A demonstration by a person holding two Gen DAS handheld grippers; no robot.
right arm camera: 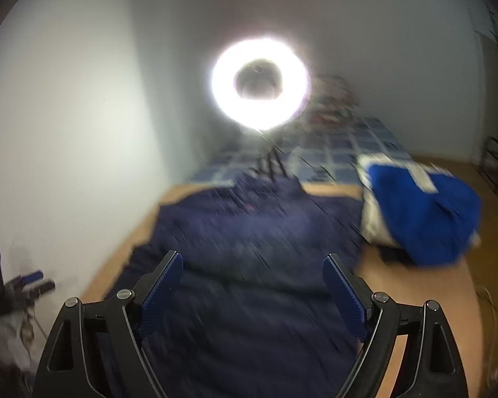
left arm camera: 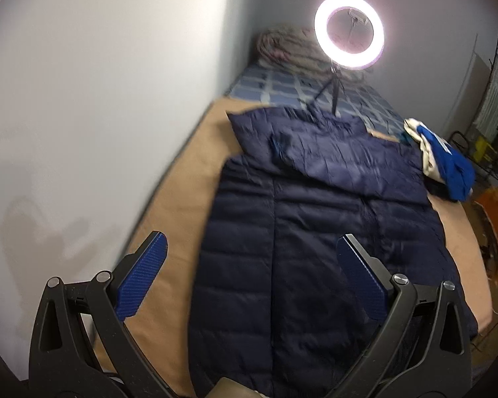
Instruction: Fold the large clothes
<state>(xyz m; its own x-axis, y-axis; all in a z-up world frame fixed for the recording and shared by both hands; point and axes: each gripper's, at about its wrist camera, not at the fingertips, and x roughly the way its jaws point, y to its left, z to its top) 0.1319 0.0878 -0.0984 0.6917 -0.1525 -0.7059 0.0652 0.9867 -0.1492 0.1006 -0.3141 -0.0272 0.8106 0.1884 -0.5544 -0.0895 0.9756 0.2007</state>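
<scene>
A dark navy quilted jacket (left arm camera: 315, 232) lies spread lengthwise on a tan sheet (left arm camera: 179, 205) over the bed, with one sleeve folded across its chest. My left gripper (left arm camera: 252, 242) hangs open above the jacket's near hem, nothing between its blue pads. In the right wrist view the same jacket (right arm camera: 249, 265) is motion-blurred under my right gripper (right arm camera: 252, 262), which stands wide open and empty above the cloth. The left gripper (right arm camera: 26, 285) also shows small at the far left edge of that view.
A lit ring light (left arm camera: 348, 31) on a small tripod stands on the blue checked bedding (left arm camera: 282, 86) beyond the jacket. A blue and white garment (left arm camera: 445, 159) is heaped at the bed's right edge. A wall runs along the left; floor clutter (left arm camera: 491, 205) lies right.
</scene>
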